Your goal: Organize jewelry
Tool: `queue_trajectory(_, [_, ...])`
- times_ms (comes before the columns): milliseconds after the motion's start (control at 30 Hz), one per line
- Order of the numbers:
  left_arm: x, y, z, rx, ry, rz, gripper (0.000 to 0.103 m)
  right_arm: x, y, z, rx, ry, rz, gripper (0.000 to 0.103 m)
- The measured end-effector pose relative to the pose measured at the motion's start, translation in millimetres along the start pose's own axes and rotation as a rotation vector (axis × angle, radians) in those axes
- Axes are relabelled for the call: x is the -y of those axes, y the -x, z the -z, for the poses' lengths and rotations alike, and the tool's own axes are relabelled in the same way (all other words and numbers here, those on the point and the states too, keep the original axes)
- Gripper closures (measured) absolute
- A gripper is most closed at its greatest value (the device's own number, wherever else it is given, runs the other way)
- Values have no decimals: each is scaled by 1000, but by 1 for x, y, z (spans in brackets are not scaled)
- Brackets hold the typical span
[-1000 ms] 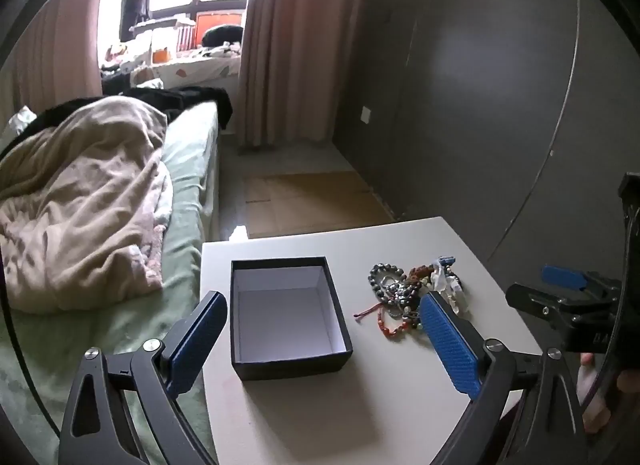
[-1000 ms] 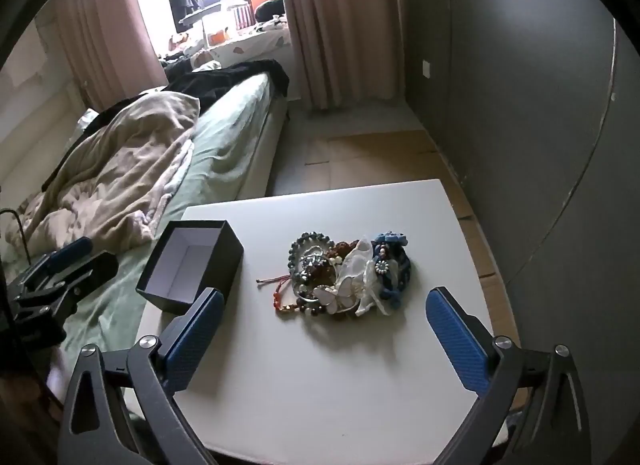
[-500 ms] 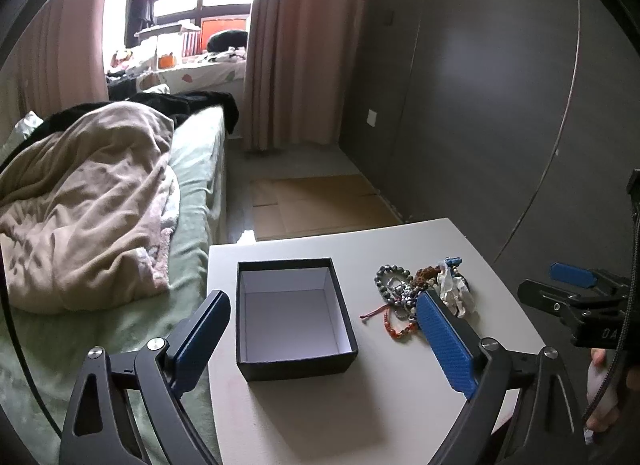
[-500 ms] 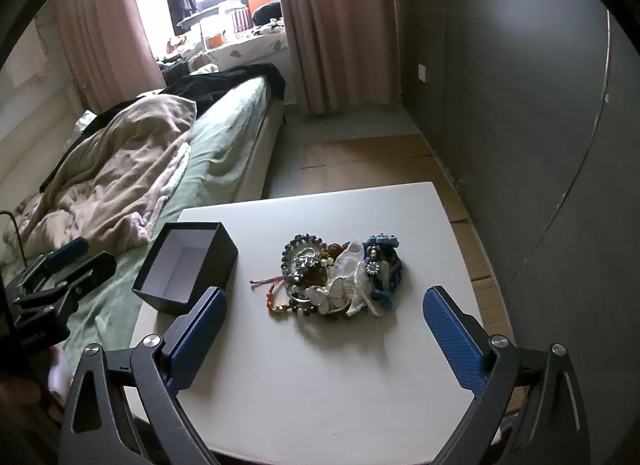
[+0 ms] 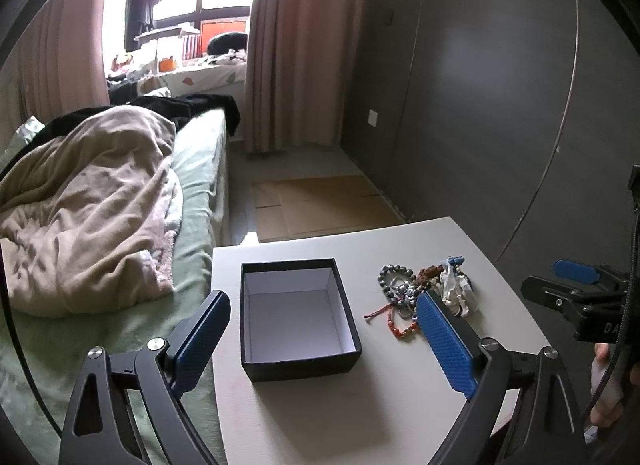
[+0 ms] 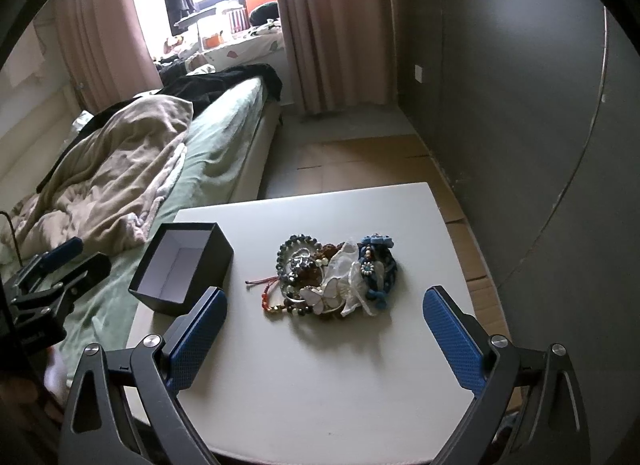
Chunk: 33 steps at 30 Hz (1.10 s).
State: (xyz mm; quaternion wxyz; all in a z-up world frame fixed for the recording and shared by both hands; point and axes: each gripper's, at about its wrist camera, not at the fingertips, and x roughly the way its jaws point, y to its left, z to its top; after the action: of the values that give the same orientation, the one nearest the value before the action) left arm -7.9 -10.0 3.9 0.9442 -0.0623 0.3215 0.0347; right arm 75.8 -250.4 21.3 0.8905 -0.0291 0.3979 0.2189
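Left gripper (image 5: 322, 341) and right gripper (image 6: 325, 335), both spread wide and holding nothing, with textured blue pads. Rectangular black box (image 5: 298, 315), white-lined and open-topped, near the counter's (image 6: 320, 393) left edge. Tangled jewelry (image 6: 334, 277) of beads, cord and ribbon at mid-counter, apart from the box. Bed (image 6: 216, 145) borders the counter's left side.

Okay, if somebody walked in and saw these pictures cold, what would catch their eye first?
Probably the tangled heap of jewelry in the middle of the white table: beaded bracelets, a white butterfly piece, blue fabric bands. Next, the open black box beside it, white inside and holding nothing. Both the left gripper and right gripper hover with jaws wide apart, and a rumpled beige blanket lies on the bed behind.
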Motion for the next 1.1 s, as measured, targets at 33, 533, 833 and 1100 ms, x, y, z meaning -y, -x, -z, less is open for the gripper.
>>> queue_trajectory(33, [-1,0,0,1,0,0,9,0,0,0,0,0,0,4])
queue_trajectory(533, [-1,-2,-2,-4,-12,-13,9,-2,-1,-3,0,3,6,4])
queue_trajectory(833, [4,-5,-3,-6,-34,-14,9,3,0,-2,11,-15,7,4])
queue_trajectory(1100, [7,-3,-2,1,-39,-17,9,4,5,0,27,-17,-1,4])
